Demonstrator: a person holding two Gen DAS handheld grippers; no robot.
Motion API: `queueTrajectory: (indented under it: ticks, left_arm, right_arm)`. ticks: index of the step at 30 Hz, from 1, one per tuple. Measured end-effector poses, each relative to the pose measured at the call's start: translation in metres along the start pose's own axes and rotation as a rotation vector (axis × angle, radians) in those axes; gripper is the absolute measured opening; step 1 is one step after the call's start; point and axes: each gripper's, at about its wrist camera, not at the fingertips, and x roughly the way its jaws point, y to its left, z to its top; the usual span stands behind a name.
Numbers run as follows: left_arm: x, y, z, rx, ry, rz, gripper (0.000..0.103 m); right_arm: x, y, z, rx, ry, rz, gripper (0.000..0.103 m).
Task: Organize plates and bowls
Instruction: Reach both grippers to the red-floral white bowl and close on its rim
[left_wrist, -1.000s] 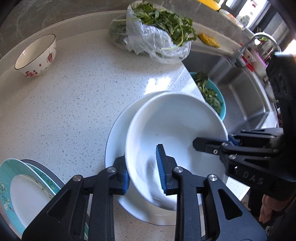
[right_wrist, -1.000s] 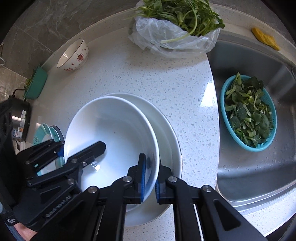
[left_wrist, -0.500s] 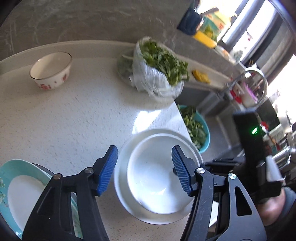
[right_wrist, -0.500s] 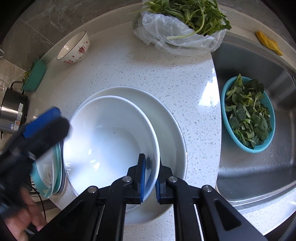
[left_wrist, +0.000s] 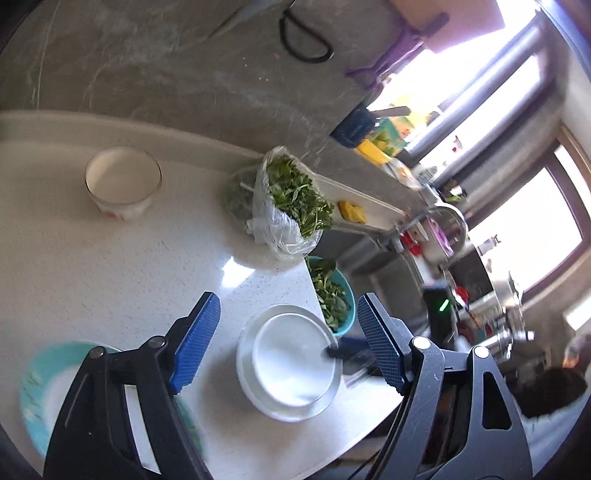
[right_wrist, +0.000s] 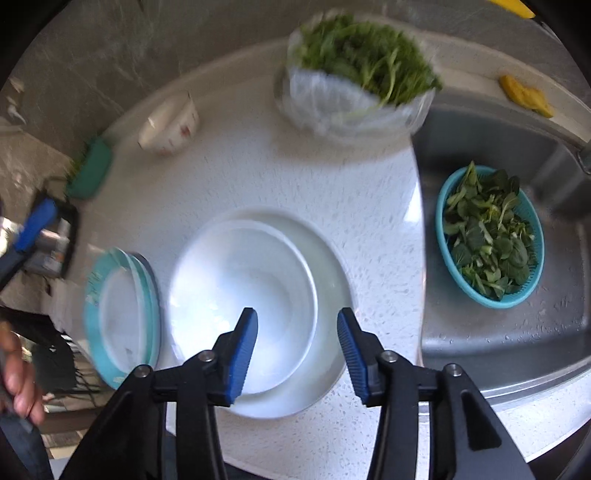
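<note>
Left edge of the tabletop (right_wrist: 369, 229): teal-rimmed plate stack (right_wrist: 122, 317), touching nothing, just beside the white pair. My left gripper (left_wrist: 284, 343) hangs above the counter, jaws opening, nothing between them. Small patterned bowl (left_wrist: 122, 184) sits well apart, far back by the wall, ahead and to the left of that gripper; I judge the left hand the nearer one for it. It is round, so no long axis to line up on.

Centre: white bowl (right_wrist: 240, 306) nested in the large white plate (right_wrist: 332, 295). My right gripper (right_wrist: 297, 347) hovers just over the bowl's near rim, jaws opening, pads clear of it.

Right: bag of greens (right_wrist: 354, 81), then the steel sink (right_wrist: 517, 350) holding a teal basket of leaves (right_wrist: 487, 236). Speckled white stone surface, grey wall, bright window.
</note>
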Motion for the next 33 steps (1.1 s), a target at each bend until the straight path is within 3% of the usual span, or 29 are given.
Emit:
queueTrajectory:
  ticks: [1,4,8,11,15,20,23,30,33]
  left_arm:
    - [-0.011,0.004,0.005,0.038,0.000,-0.002,0.076]
    - [-0.040,0.029,0.026,0.062,-0.011,0.044,0.076]
    - [-0.061,0.094,0.078,-0.088,-0.017,0.010,0.076]
    - [-0.049,0.153,0.117,-0.173,0.041,0.047,0.076]
    - [-0.005,0.211,0.143,-0.170,0.139,0.069,0.076]
    - [0.049,0.264,0.149,-0.201,0.242,0.012,0.076]
    - [0.068,0.281,0.149,-0.195,0.269,-0.025,0.076]
    - [0.086,0.317,0.156,-0.194,0.278,-0.030,0.074]
    - [0.096,0.327,0.155,-0.214,0.305,-0.047,0.068]
  right_arm:
    - [-0.010,-0.002,0.004,0.008,-0.023,0.029,0.059]
    - [-0.042,-0.007,0.030,0.044,-0.120,0.161,0.062]
    - [-0.050,0.010,0.087,0.042,-0.194,0.426,0.063]
    - [-0.026,0.043,0.129,0.030,-0.156,0.532,0.063]
    - [0.026,0.093,0.177,0.024,-0.069,0.530,0.063]
    - [0.090,0.118,0.214,0.088,0.010,0.461,0.058]
    - [0.120,0.118,0.224,0.135,0.039,0.411,0.058]
    - [0.166,0.104,0.235,0.205,0.078,0.401,0.057]
    - [0.173,0.106,0.236,0.198,0.098,0.406,0.047]
